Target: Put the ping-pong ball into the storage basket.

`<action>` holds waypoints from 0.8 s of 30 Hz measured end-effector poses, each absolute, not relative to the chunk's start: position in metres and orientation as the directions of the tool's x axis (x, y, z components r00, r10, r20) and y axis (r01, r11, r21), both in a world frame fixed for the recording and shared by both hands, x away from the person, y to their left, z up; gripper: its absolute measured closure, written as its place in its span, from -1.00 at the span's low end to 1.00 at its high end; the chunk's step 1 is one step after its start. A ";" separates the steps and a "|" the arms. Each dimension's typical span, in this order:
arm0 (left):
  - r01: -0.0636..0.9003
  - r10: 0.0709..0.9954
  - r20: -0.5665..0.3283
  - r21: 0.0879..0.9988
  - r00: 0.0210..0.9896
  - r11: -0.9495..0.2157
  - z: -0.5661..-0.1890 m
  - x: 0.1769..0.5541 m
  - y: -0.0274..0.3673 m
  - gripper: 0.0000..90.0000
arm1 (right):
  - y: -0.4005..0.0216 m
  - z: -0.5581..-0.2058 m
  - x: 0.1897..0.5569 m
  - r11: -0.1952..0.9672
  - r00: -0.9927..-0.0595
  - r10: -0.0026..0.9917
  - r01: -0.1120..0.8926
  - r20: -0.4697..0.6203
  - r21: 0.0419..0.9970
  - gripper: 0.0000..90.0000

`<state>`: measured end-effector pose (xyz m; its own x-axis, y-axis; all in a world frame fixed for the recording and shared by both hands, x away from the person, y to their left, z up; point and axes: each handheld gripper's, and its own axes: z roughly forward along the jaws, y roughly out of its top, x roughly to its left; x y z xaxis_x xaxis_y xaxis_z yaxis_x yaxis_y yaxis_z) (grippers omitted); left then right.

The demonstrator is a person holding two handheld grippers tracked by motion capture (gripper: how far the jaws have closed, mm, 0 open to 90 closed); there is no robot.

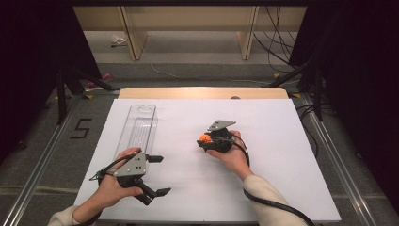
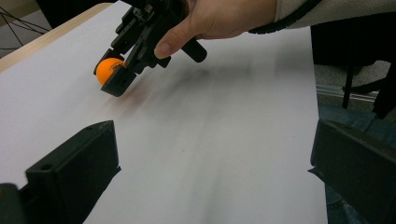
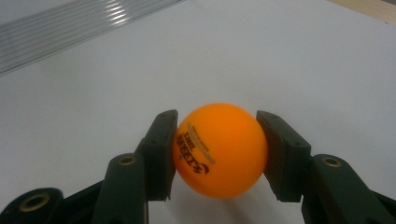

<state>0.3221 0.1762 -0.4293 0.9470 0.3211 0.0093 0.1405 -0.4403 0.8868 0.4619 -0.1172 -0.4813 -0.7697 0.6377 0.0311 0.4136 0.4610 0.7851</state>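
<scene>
Done: our right gripper (image 3: 217, 154) is clamped on the small orange plastic ball (image 3: 218, 150) mid-bench | Left gripper (image 1: 159, 175) jaws apart, idle | Left: likely carry ball to clear ribbed plastic tray (image 1: 138, 128)

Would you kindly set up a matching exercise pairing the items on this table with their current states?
Items:
1. left tongs
2. right tongs
3. orange ball
4. clear tray

States:
A. gripped on both sides
B. lying lengthwise at the table's left
C. open, holding nothing
D. shut on the ball

Pairs: 1-C, 2-D, 3-A, 4-B
</scene>
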 end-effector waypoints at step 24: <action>0.140 0.320 0.009 0.887 0.947 -0.440 -0.429 0.322 0.176 -0.98 | -0.112 -0.466 0.458 0.440 -0.782 0.623 0.379 0.027 0.814 0.14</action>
